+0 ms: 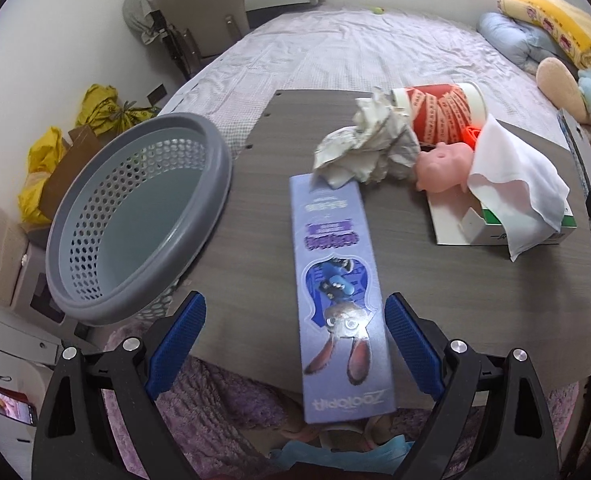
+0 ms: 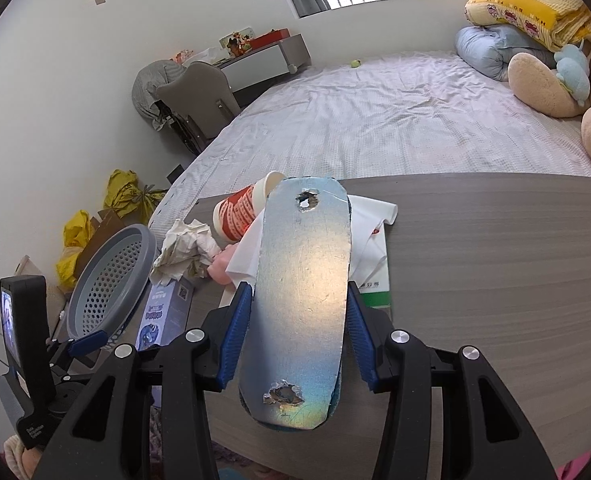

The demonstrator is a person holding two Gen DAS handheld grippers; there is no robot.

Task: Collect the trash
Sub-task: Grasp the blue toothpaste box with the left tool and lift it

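right gripper (image 2: 299, 328) clamping silver insole (image 2: 301, 300); left gripper (image 1: 295, 344) gaping wide, straddling purple box (image 1: 337, 292), not gripping.

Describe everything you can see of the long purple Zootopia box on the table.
The purple Zootopia box is a long, flat carton, seemingly glossy cardboard, printed with a rabbit character, a blue figure and upside-down lettering. It lies flat on the grey wood-grain table, its near end overhanging the edge. Crumpled paper rests on its far end. The open left gripper straddles it without touching.
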